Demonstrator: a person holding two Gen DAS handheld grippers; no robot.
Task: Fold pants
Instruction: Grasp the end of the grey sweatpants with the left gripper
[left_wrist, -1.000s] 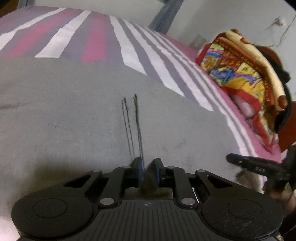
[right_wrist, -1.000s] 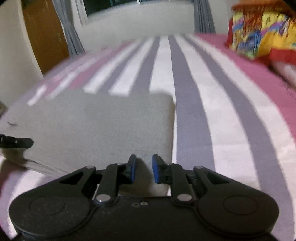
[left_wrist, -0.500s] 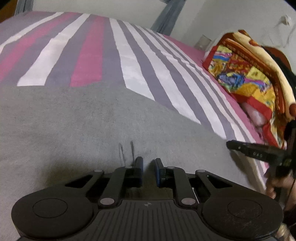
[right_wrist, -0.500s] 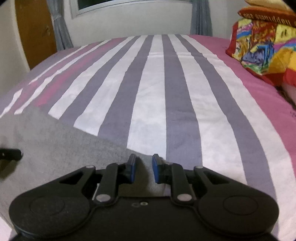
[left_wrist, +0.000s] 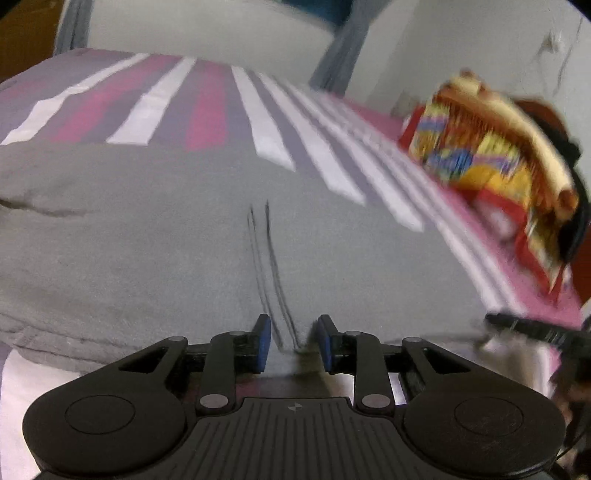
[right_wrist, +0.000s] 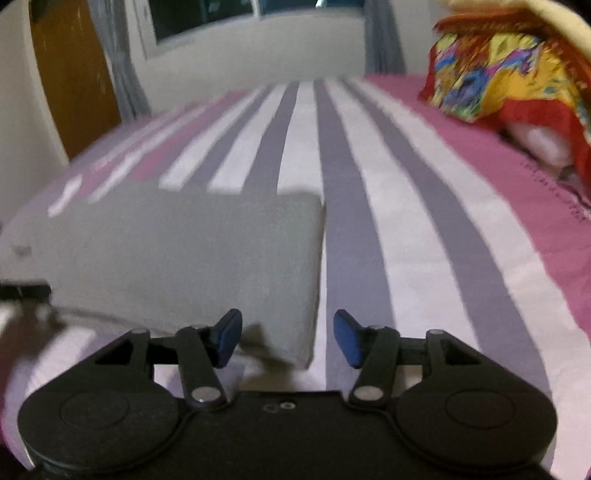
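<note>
Left wrist view: the left gripper (left_wrist: 291, 341) has its blue pads parted with nothing pinched; the grey pants (left_wrist: 155, 243) spread ahead of and between the fingers, two dark stripes (left_wrist: 267, 266) running away from the gap. Right of the fingers lies the striped bedsheet (left_wrist: 266, 122), then a colourful blanket (left_wrist: 491, 162). In the right wrist view, the right gripper (right_wrist: 288, 341) gapes wide and empty; the folded pants (right_wrist: 192, 258) sit ahead and left, their near corner between the fingers. The cloth looks soft, light and limp, likely to sag, so grip at corners or folded edges. No containers are visible.
</note>
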